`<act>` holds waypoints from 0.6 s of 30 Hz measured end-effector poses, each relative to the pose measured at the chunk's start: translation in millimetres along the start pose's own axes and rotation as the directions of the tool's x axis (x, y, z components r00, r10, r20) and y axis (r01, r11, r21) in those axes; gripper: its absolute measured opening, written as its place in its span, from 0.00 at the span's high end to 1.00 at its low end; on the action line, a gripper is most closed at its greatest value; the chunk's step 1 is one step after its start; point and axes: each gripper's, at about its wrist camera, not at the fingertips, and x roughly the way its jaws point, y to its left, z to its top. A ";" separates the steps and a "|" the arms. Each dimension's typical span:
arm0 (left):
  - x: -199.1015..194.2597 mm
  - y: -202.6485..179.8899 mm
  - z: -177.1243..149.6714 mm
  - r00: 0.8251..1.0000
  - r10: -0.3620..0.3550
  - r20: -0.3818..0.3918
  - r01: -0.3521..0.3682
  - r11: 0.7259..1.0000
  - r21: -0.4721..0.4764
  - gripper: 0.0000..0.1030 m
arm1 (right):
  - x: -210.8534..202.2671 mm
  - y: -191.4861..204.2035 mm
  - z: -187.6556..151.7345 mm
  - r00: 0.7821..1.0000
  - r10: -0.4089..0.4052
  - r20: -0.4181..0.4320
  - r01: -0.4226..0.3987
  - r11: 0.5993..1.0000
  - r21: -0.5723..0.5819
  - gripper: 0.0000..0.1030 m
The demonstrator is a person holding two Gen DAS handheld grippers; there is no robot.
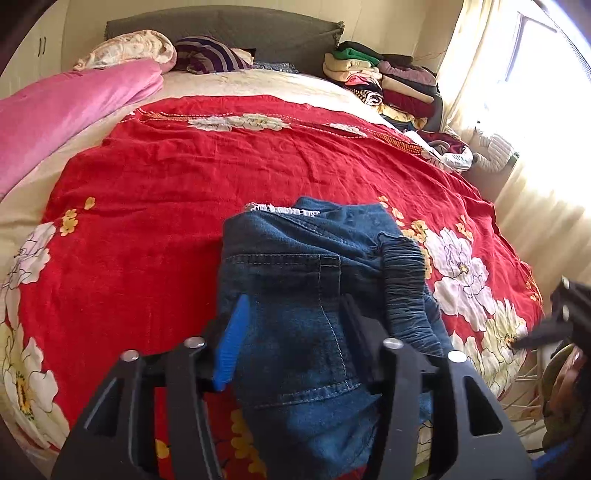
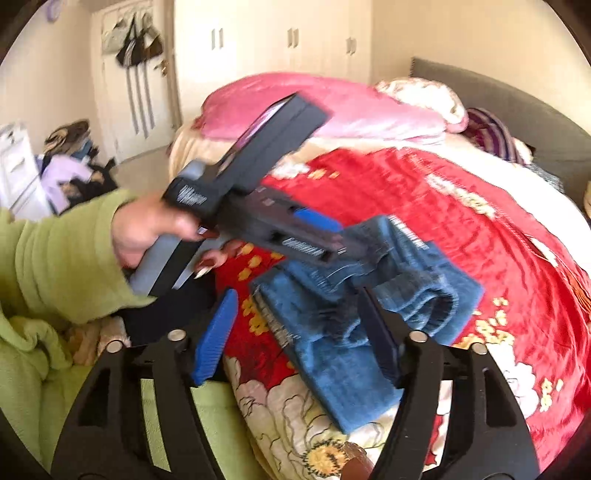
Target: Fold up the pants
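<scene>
The left gripper [image 1: 291, 332] is hovering with fingers spread apart over the folded pants [image 1: 314, 295], which are lying on the red floral bedspread [image 1: 184, 177] near its front edge. The right gripper [image 2: 295, 332] is likewise gaping wide, gripping nothing, just above the pants.

Left wrist view: sits low and close over folded jeans [image 1: 314, 295], looks up length of bed toward grey headboard [image 1: 225, 33]. Right wrist view: close too, looks across bed from side, toward white closets [image 2: 291, 37]. Both views share jeans, red flowered blanket [image 1: 184, 166], pink quilt [image 2: 332, 107].
</scene>
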 end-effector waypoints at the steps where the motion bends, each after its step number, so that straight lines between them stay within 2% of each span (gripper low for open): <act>1: -2.7 -0.4 0.1 1.000 0.001 0.005 -0.001 1.000 0.000 0.42 | -1.8 -4.3 0.5 1.000 -0.011 0.010 0.011 1.000 0.019 0.35; 7: -18.7 -1.7 -0.2 0.999 0.019 0.038 -0.019 1.000 0.004 0.40 | -14.5 -30.9 3.0 0.995 -0.079 0.069 0.070 0.990 0.126 0.30; 8: -21.7 -1.5 -0.1 0.999 0.020 0.045 -0.021 1.000 0.003 0.37 | -16.3 -33.9 2.8 0.993 -0.085 0.079 0.073 0.988 0.138 0.28; 9: -24.0 -1.7 -0.3 0.999 0.022 0.050 -0.023 1.000 0.003 0.21 | -19.5 -36.2 2.8 0.991 -0.093 0.094 0.079 0.986 0.148 0.28; 10: -26.5 -2.7 -0.4 0.998 0.028 0.055 -0.028 1.000 0.003 0.15 | -22.0 -38.3 2.5 0.989 -0.102 0.107 0.085 0.984 0.158 0.26; 14: -33.5 -6.3 -0.6 0.995 0.062 0.081 -0.065 0.998 0.024 0.14 | -28.5 -53.2 0.6 0.979 -0.161 0.126 0.131 0.967 0.218 0.22; 18: -26.2 -0.7 -1.1 0.995 0.075 0.066 -0.076 0.997 0.010 0.14 | -17.7 -71.2 -6.4 0.973 -0.218 0.069 0.189 0.936 0.296 0.22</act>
